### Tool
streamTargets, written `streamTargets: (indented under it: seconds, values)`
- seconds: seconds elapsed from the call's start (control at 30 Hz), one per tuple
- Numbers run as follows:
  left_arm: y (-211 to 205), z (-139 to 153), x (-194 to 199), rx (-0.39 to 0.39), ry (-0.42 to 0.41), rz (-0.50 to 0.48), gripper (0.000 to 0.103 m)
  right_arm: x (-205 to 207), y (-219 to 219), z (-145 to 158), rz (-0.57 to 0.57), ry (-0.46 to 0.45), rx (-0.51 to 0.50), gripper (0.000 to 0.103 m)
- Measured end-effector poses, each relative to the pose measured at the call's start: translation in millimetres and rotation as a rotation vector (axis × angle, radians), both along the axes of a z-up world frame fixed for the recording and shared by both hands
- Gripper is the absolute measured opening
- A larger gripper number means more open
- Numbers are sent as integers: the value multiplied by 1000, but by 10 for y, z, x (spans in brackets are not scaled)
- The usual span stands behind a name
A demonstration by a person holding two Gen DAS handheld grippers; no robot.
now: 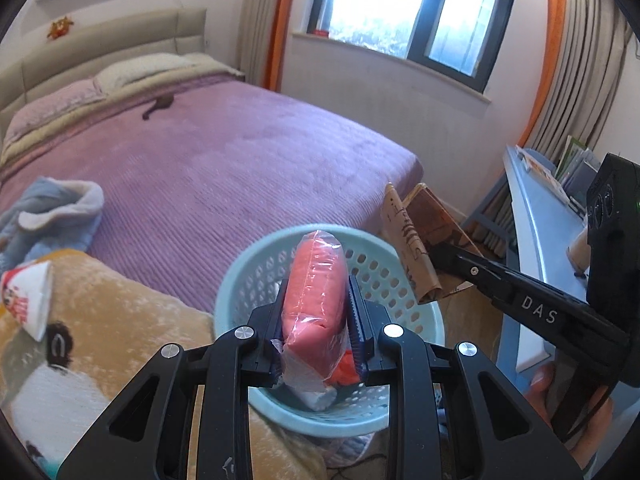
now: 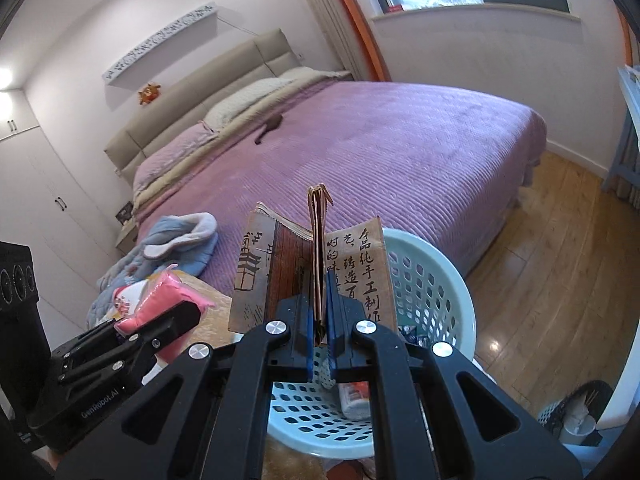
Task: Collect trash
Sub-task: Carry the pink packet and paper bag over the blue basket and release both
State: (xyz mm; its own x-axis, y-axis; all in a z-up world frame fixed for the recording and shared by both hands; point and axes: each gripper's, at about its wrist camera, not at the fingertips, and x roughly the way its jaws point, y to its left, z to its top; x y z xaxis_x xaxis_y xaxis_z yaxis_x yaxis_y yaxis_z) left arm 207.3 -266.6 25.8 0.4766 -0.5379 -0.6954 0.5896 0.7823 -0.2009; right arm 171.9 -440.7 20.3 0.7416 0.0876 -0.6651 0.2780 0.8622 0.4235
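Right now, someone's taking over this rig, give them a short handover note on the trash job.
Left gripper: shut on pink plastic-wrapped packet, held above the light blue basket.
Right gripper: shut on folded brown paper bag, over the basket's rim.
Done: some trash already lies in the basket.
Left: drop both items in; a paper cup lies on the blanket.

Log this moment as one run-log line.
left gripper: shut on pink packet | right gripper: shut on brown paper bag | both over blue basket | not released
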Motion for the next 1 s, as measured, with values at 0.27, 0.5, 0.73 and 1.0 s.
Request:
streamTargets:
  seconds: [0.27,0.5,0.73,1.0]
  values:
    - [-32,-142,54,12,41,-5,37,87,22,-252,13,76,19,5]
    - [190,-35,-20,-32,25,50,76,62,43,-320,50,87,42,17]
    - [554,186,-208,-77,-19,81,79,-43,192,-156,63,60,14,43]
    - [1192,511,-560,-141,-92,150,81,-180,638,210,144,-31,3,56]
